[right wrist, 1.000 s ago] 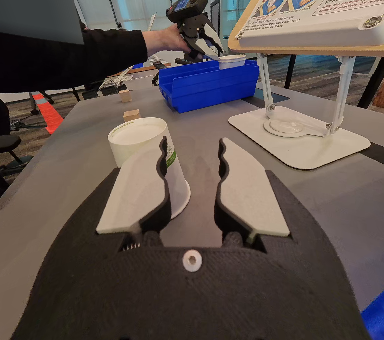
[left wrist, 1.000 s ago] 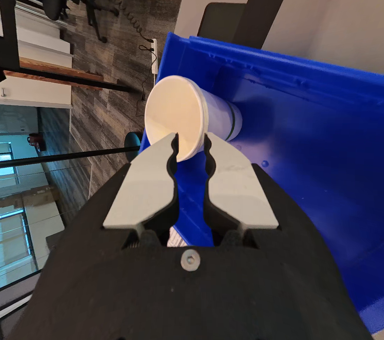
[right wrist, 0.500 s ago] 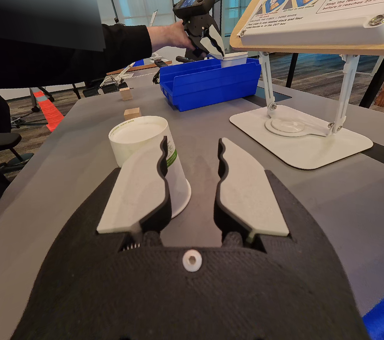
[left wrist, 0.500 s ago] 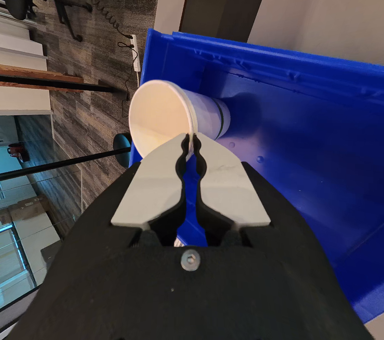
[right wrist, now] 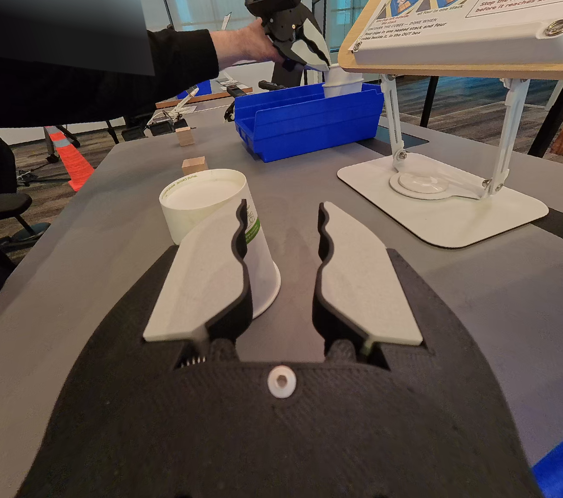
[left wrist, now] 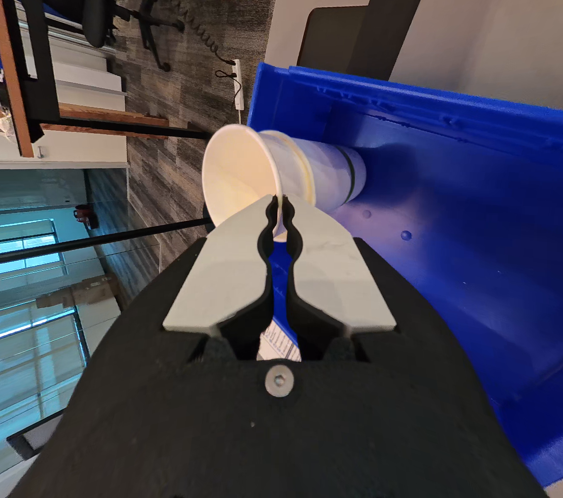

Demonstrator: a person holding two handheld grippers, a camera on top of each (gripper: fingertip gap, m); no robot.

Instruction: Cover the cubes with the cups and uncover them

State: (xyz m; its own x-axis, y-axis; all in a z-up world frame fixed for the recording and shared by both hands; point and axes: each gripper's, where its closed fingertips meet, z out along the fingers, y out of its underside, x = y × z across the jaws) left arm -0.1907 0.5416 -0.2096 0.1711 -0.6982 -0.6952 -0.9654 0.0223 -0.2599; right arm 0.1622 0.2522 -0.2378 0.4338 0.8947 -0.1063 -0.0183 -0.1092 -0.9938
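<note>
My left gripper (left wrist: 279,198) is shut on the rim of a white paper cup (left wrist: 274,169), pulling it partly out of a second cup (left wrist: 335,175) that stands in the blue bin (left wrist: 457,209). The same gripper (right wrist: 326,67) and the cups (right wrist: 342,84) show far off in the right wrist view. My right gripper (right wrist: 281,209) is open and empty, low over the grey table (right wrist: 304,178). An upside-down white cup (right wrist: 210,215) stands just left of it, partly behind its left finger (right wrist: 210,264). Two wooden cubes (right wrist: 195,165) (right wrist: 185,136) sit bare beyond that cup.
A white stand (right wrist: 441,203) holding a tilted instruction board (right wrist: 457,2) fills the table's right side. The blue bin (right wrist: 304,123) sits at the table's far middle. A person's sleeve and hand (right wrist: 237,44) reach across from the left. Orange cone (right wrist: 73,160) and chairs stand beyond the table's left edge.
My left gripper closed on the top cup's rim and lifted it partway out of the cup beneath. My right gripper has stayed open and almost still.
</note>
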